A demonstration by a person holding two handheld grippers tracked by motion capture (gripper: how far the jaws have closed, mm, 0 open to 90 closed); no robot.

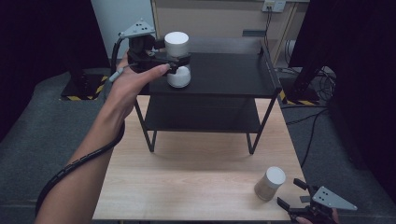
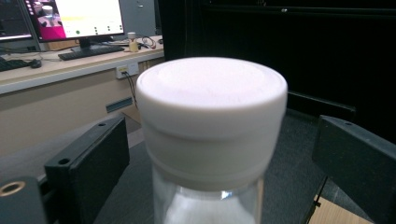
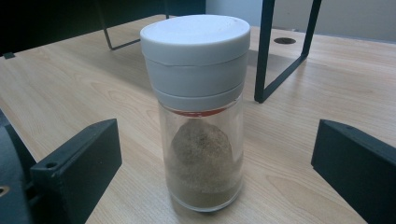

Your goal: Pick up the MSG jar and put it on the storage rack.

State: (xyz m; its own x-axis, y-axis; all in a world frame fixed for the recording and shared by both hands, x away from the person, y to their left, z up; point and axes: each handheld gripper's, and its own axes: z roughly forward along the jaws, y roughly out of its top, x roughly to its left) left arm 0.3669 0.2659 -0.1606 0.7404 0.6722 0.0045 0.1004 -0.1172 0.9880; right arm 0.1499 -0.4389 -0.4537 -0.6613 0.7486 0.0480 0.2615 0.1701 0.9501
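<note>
White-capped jar (image 1: 177,59) at shelf's (image 1: 224,74) left edge, between parted left tongs (image 1: 180,63).

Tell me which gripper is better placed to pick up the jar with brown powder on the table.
The right gripper: the brown-powder jar stands between its open jaws. The left gripper is at the shelf around the white jar.
</note>
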